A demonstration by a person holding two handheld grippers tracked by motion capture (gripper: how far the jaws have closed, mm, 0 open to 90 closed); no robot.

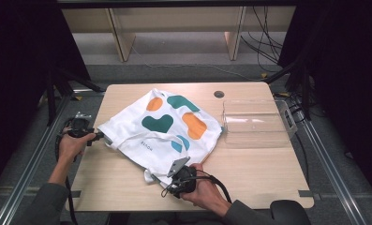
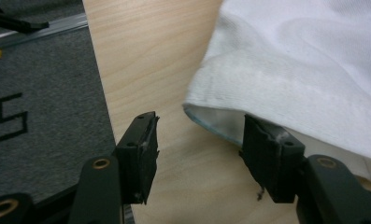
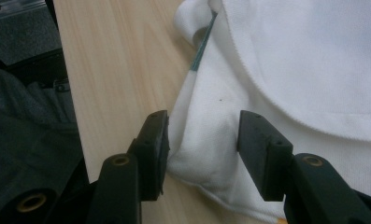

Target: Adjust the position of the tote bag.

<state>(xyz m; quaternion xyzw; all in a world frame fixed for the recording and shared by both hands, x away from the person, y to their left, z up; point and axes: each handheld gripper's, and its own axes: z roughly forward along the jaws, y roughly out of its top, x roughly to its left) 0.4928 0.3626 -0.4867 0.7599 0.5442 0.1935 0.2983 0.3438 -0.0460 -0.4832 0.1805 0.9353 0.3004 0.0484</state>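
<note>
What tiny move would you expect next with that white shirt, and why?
Probably the right gripper squeezes shut: a fold of the shirt already bulges between its jaws, not yet clamped. The left gripper has only reached the shirt's edge, so it may need to slide further on.

A shirt (image 1: 160,129) lies spread on the table (image 1: 263,173), filling its middle and reaching toward the left edge. To the right of the shirt, just beside its right edge, stands a box (image 1: 256,123) on the right part of the table; whether the two touch is hard to tell. Behind the box, near the table's far edge, sits a round cable hole (image 1: 219,93).

The left gripper (image 1: 98,136) lies at the table's left edge, at the shirt's left corner. The right gripper (image 1: 174,169) lies at the shirt's near corner, toward the table's near edge, with shirt cloth between its jaws.
</note>
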